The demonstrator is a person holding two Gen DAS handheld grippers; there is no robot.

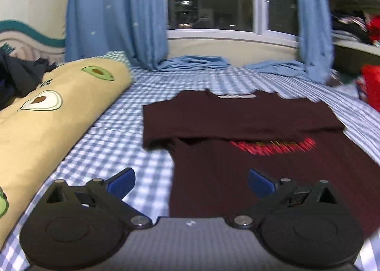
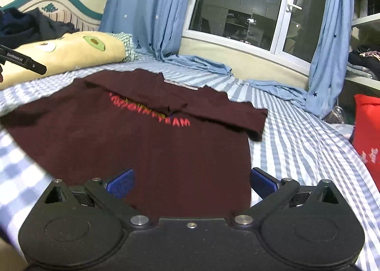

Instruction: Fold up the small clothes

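Observation:
A dark maroon T-shirt [image 1: 213,171] lies flat on the checked bed sheet [image 1: 106,147]. Its collar end [image 1: 237,116] is folded down toward me and half covers the red lettering [image 1: 273,146]. My left gripper [image 1: 191,183] hangs open over the shirt's near left edge, nothing between its blue pads [image 1: 121,183]. In the right wrist view the same shirt [image 2: 142,152] fills the middle, its lettering [image 2: 180,122] partly under the fold. My right gripper [image 2: 192,183] is open above the shirt's near right edge, empty. A black part of the left tool [image 2: 23,63] shows at the far left.
A tan avocado-print pillow [image 1: 59,109] lies along the left of the bed, with dark clothes [image 1: 19,74] heaped behind it. Blue curtains [image 1: 114,14] and a window [image 2: 237,10] stand behind. A red bag [image 2: 368,133] sits at the bed's right side.

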